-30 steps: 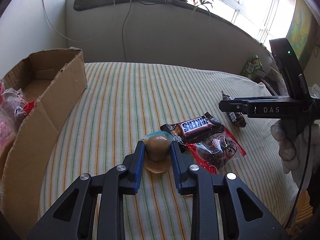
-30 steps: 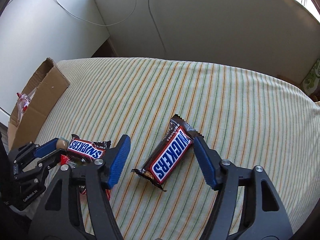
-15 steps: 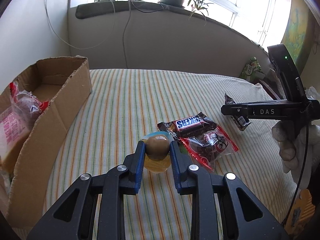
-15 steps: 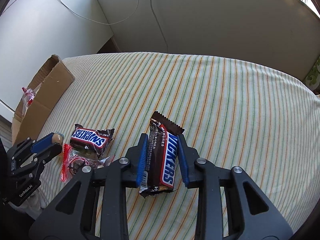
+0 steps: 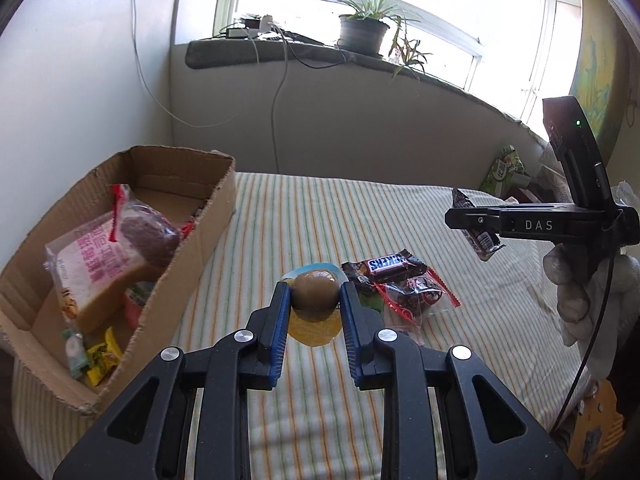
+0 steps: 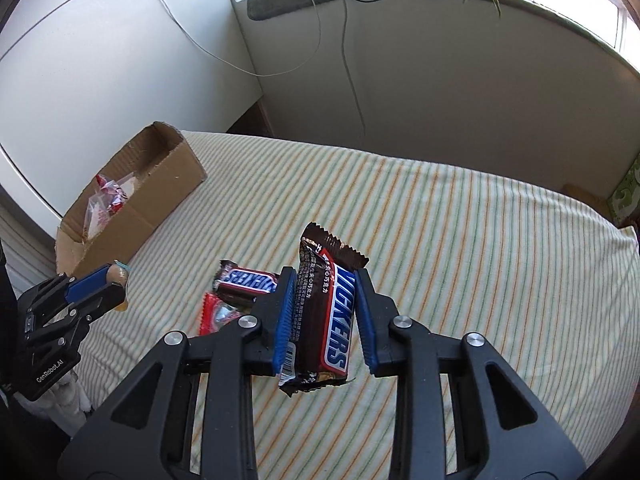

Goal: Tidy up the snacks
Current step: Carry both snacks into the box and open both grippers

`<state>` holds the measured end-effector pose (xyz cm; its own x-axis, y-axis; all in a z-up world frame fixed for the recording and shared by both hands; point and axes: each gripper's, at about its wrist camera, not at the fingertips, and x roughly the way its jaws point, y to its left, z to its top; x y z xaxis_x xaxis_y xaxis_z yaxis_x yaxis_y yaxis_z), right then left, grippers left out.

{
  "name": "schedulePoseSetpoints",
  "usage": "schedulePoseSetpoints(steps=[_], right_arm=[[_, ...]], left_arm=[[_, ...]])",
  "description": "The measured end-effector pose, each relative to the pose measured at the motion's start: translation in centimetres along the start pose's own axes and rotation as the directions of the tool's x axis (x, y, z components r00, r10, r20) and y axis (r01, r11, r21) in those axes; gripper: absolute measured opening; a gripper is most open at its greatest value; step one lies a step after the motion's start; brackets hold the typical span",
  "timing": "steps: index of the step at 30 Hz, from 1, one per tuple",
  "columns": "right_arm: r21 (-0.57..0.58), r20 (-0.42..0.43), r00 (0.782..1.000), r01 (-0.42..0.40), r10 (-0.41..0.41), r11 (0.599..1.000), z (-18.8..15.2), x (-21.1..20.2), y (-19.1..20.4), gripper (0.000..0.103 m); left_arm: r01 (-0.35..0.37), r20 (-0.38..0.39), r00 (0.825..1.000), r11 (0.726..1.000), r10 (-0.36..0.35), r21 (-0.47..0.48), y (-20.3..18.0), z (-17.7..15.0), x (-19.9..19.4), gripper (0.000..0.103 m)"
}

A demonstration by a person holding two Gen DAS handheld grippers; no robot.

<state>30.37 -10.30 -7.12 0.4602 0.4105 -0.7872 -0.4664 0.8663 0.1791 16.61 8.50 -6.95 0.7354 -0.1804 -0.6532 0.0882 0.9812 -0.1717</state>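
My left gripper (image 5: 314, 294) is shut on a round brown snack in a clear cup with a blue rim (image 5: 313, 295), held above the striped cloth. My right gripper (image 6: 326, 286) is shut on a large Snickers bar (image 6: 326, 312), lifted off the cloth; it also shows in the left wrist view (image 5: 476, 224). A small Snickers bar (image 5: 386, 266) and a red-edged clear packet (image 5: 416, 298) lie on the cloth between the grippers. The open cardboard box (image 5: 196, 224) stands at the left, with a bread packet (image 5: 104, 256) and small snacks inside.
The striped cloth (image 6: 460, 240) covers the table, which ends at a wall on the far side. A green packet (image 5: 502, 168) sits at the far right edge. A potted plant (image 5: 364, 28) and cables sit on the windowsill.
My right gripper closed on the large Snickers bar and lifted it. My left gripper rose with the round snack, bringing the box's inside into view.
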Motion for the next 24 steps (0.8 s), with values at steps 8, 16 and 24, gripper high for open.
schedulePoseSetpoints(steps=[8,16,24], right_arm=[[-0.063,0.032,0.998,-0.051,0.053,0.997,2.3,0.1,4.7,0.030],[-0.147,0.035,0.995,-0.083,0.089,0.986,4.8,1.7,9.3,0.030],[-0.247,0.031,0.991,-0.118,0.129,0.962,7.6,3.4,15.1,0.030]], left_arm=[[-0.068,0.036,0.997,0.997,0.070,-0.045,3.9,-0.1,-2.9,0.023],[-0.151,0.066,0.985,0.983,0.158,-0.101,8.6,0.3,-4.8,0.023],[-0.207,0.066,0.974,0.968,0.218,-0.139,12.4,0.5,-5.5,0.023]])
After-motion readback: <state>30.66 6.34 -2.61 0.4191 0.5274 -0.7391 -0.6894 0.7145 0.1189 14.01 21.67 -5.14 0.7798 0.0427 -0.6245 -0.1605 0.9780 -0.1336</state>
